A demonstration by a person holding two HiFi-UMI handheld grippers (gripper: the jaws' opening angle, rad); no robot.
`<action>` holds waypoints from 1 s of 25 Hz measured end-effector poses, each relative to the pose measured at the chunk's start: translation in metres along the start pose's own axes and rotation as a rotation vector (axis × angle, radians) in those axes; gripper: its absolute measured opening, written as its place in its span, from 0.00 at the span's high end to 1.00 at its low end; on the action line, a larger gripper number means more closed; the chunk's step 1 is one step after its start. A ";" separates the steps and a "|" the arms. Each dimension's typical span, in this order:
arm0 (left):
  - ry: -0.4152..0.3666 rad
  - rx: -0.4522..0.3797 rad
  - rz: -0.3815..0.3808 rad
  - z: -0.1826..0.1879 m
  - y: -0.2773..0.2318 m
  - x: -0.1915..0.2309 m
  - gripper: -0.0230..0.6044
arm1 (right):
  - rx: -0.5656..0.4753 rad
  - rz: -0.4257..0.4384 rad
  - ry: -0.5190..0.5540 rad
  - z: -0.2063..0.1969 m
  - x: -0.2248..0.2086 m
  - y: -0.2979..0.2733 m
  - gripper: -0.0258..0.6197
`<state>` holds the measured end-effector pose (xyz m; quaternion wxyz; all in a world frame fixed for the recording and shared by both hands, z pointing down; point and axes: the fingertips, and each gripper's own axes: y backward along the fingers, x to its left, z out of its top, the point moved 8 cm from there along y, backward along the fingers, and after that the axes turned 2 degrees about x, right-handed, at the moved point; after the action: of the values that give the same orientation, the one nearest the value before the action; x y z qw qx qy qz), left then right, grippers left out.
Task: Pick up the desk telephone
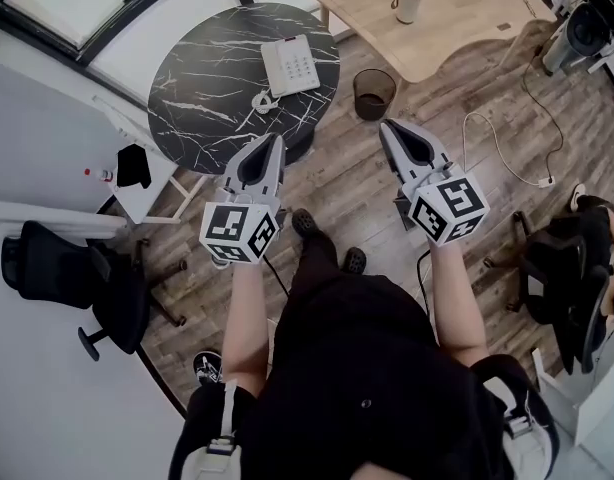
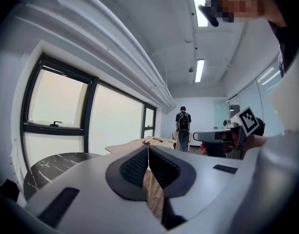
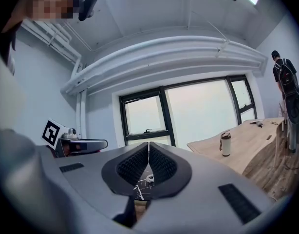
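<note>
Legible text: none. Only coded square markers are borne by the left gripper (image 1: pixel 278 140) and right gripper (image 1: pixel 386 126) — telephone (image 1: pixel 290 65) keys too small to be read.

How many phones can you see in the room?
1. The white telephone lies on the round black table, near the edge that faces the wooden table. Another could be hidden outside the view.

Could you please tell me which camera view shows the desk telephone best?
The head view: the white desk telephone lies keypad up on the round black marble table. The left gripper view shows only that table's edge, the right gripper view a sliver of its top; neither shows the phone.
</note>
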<state>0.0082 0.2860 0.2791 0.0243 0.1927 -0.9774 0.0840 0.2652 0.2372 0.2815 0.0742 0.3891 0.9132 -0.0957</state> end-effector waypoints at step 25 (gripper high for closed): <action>0.034 0.042 -0.068 0.001 -0.097 0.129 0.93 | 0.085 -0.062 -0.002 0.013 -0.030 -0.145 0.91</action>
<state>-0.0739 0.1492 0.3036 0.0400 0.2247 -0.9678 0.1067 0.1819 0.1151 0.2925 0.0555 0.3634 0.9198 -0.1368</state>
